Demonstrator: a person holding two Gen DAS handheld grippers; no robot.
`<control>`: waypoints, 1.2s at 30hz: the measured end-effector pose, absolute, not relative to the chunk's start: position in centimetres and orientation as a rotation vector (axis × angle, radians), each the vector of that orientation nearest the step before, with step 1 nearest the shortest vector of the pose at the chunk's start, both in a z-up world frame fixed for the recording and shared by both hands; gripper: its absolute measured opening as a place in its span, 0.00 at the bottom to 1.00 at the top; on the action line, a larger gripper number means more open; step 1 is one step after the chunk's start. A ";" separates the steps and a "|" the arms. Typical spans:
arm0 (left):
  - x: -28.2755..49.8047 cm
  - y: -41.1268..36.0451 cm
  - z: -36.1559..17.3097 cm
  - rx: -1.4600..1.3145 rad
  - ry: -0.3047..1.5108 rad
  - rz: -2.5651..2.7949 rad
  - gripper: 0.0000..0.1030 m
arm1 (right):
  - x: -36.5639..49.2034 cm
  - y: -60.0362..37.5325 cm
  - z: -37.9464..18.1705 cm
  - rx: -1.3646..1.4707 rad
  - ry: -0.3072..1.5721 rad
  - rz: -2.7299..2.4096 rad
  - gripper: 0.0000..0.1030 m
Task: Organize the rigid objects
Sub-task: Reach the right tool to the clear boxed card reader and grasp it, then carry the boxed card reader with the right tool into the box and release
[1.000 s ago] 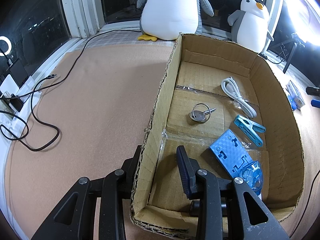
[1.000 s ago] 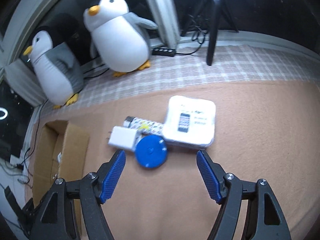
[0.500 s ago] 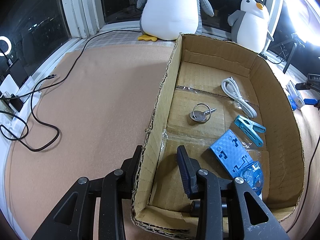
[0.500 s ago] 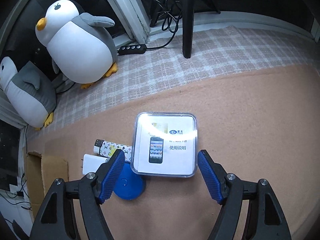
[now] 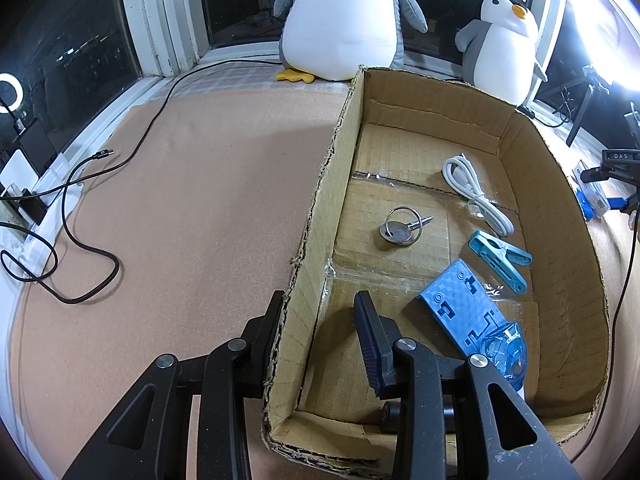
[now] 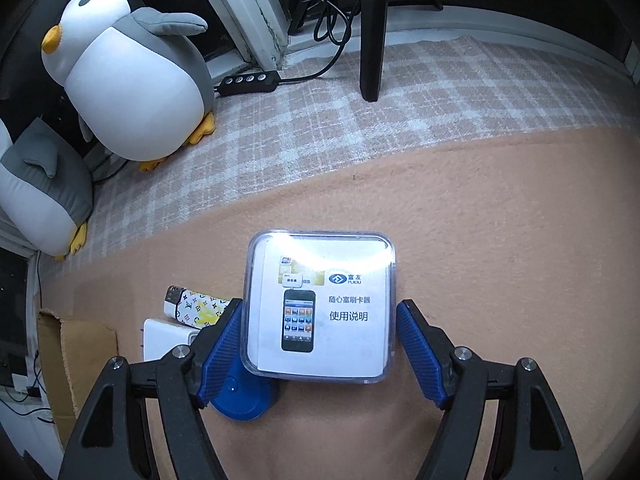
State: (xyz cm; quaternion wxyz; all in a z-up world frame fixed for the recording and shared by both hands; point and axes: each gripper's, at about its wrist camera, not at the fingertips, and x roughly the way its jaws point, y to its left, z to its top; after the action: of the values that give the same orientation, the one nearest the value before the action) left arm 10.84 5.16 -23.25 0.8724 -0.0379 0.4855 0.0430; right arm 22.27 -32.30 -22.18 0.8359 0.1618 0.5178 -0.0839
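Blue disc [image 6: 244,398] half-hidden under case [image 6: 320,308]

A cable [image 5: 476,196], key ring [image 5: 402,230], clothespin [image 5: 500,254] and bracket [image 5: 460,308] are lying in the cardboard box [image 5: 320,208]; a lighter [image 6: 196,306] and charger [image 6: 166,338] are sitting left of the plastic case [image 6: 320,308].

Your case [image 6: 320,308] is clear glossy plastic with glare on its lid and a printed paper insert beneath. The pads [image 6: 224,352] flanking it are blue, ribbed and matt. The box [image 5: 560,248] is rough corrugated cardboard with ragged edges and shiny tape. The keyring [image 5: 402,228] looks like dull metal. The mat [image 6: 500,208] is fuzzy, matt cloth.
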 end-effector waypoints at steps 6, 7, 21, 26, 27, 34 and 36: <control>10.8 5.2 -23.2 -0.080 1.015 0.090 0.36 | 22.5 -32.2 -22.2 0.333 1.093 -0.178 0.69; 10.9 5.2 -23.2 -0.080 1.014 0.090 0.36 | 22.5 -32.2 -22.2 0.330 1.094 -0.176 0.69; 10.8 5.1 -23.2 -0.080 1.014 0.089 0.36 | 21.3 -32.3 -22.0 0.333 1.081 -0.148 0.65; 10.8 5.2 -23.2 -0.081 1.014 0.090 0.36 | 20.1 -32.6 -21.7 0.350 1.070 -0.135 0.65; 10.8 5.2 -23.2 -0.080 1.014 0.090 0.36 | 19.8 -32.7 -21.8 0.353 1.071 -0.132 0.65; 10.8 5.2 -23.2 -0.080 1.014 0.090 0.36 | 17.6 -32.6 -21.4 0.424 1.054 -0.083 0.65; 10.8 5.2 -23.2 -0.078 1.014 0.090 0.36 | 17.0 -32.2 -21.0 0.431 1.045 -0.063 0.65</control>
State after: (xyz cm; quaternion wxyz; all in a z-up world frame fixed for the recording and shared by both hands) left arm 10.82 5.20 -23.25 0.8725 -0.0375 0.4852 0.0431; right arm 17.02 -32.19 -21.02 0.8439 0.2041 0.4952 -0.0296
